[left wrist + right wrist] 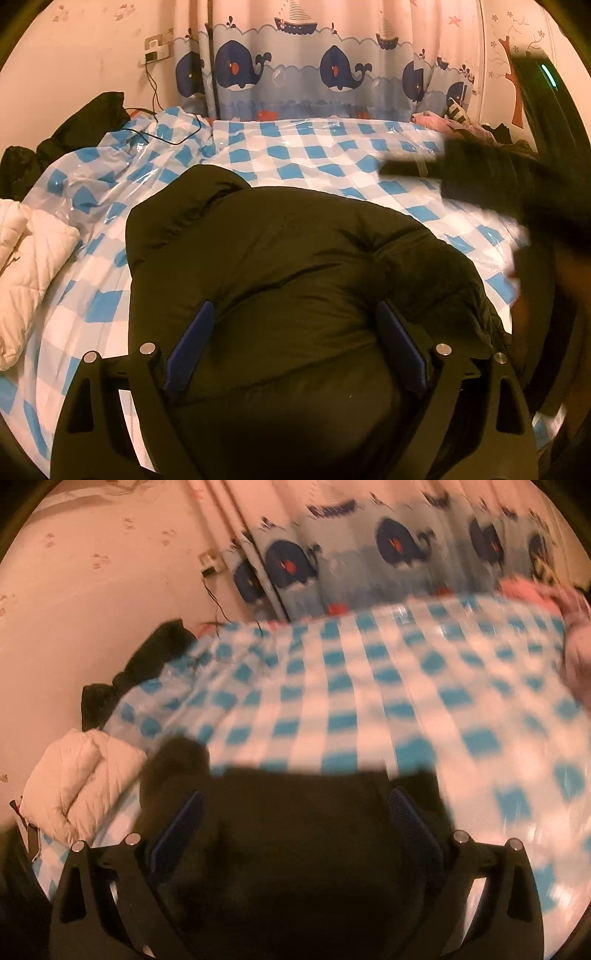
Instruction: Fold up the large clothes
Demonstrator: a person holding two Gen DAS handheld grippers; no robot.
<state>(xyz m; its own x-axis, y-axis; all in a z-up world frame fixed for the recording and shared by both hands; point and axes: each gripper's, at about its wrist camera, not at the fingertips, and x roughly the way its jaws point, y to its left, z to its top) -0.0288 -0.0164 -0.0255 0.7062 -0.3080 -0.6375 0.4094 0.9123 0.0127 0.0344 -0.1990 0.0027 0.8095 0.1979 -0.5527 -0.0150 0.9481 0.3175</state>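
Note:
A dark puffer jacket (295, 266) lies bunched on the blue-and-white checked bed cover (314, 155). My left gripper (295, 314) is open, its blue pads (192, 336) spread wide over the jacket's near bulge. The right gripper shows blurred at the right of the left wrist view (480, 177), above the bed. In the right wrist view the image is motion-blurred; my right gripper (295, 801) is open with its blue pads (413, 823) on either side of the dark jacket (295, 830) below it.
A white quilted jacket (26, 266) lies at the bed's left edge, also in the right wrist view (81, 786). Another dark garment (74, 129) is heaped at the far left by the wall. A whale-print curtain (314, 66) hangs behind. Pink clothes (554, 602) lie far right.

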